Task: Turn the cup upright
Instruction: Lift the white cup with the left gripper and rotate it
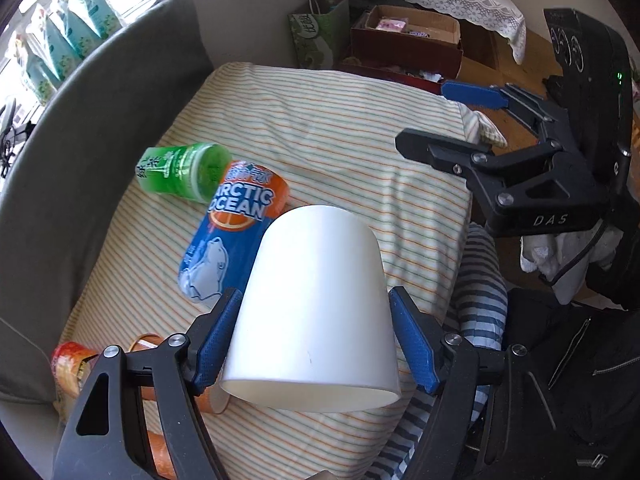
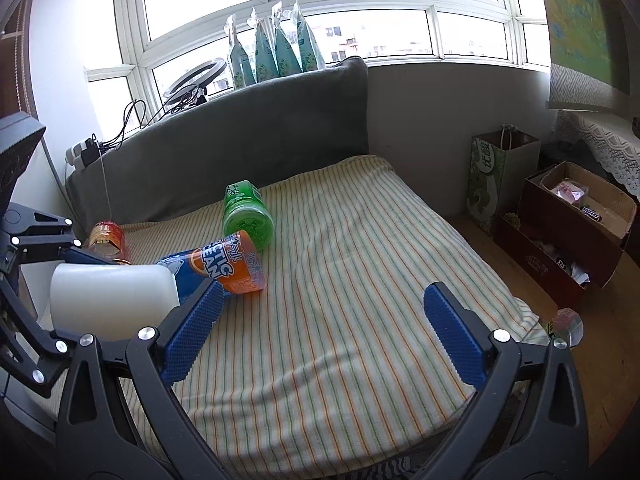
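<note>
Left gripper (image 1: 314, 334) clamps white cup (image 1: 316, 304) (mouth toward camera)

Daylight is pouring through a wide white-framed window (image 2: 320, 12) behind a grey sofa back (image 2: 240, 136); a striped cloth (image 2: 360, 280) is covering the seat beside a wooden floor (image 2: 600, 320).

one white cup (image 1: 316, 304), three printed cups (image 2: 224, 266), two claws (image 2: 324, 332), four pouches (image 2: 276, 46)
</note>
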A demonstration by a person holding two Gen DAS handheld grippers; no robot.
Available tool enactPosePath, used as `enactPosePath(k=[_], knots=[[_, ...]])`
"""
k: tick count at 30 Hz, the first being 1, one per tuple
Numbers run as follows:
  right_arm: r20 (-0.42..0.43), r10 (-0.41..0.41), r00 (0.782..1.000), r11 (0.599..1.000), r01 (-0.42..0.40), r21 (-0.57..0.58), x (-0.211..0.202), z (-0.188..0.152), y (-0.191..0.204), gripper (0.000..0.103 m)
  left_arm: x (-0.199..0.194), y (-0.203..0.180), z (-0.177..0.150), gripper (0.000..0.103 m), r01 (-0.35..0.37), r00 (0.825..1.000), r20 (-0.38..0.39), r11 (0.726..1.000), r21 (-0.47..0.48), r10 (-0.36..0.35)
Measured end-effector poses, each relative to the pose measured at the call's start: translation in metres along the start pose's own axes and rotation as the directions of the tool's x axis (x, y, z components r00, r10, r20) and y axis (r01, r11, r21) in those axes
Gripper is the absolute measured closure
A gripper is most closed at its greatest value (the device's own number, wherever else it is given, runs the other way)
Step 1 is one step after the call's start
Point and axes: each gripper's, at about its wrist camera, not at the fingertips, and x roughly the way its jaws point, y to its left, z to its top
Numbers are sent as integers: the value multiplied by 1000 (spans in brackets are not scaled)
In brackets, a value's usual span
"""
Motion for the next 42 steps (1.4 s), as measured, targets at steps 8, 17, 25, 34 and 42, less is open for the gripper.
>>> enactPosePath(k=[8, 17, 25, 34, 42], knots=[[-2, -4, 1000, 1000, 4, 9, -10, -6, -5, 1, 28, 1, -6, 28, 0, 1000, 19, 1000, 2, 0], [-17, 10, 1000, 1000, -10, -1, -7, -9, 2, 1, 41, 18, -15, 22, 10, 1000, 7, 998, -55, -10], [-47, 124, 991, 986, -128, -110, 0, -1, 24, 1, 33, 26, -28, 20, -8, 1000, -11, 994, -105, 7], [-260, 344, 902, 784, -429, -449, 21, 20, 71, 1, -19, 36, -58, 20, -14, 997, 68, 976, -216, 29], [-487, 318, 813, 355, -579, -734, 32, -5, 139, 1, -45, 44, -105, 20, -14, 996, 78, 911, -413, 51]])
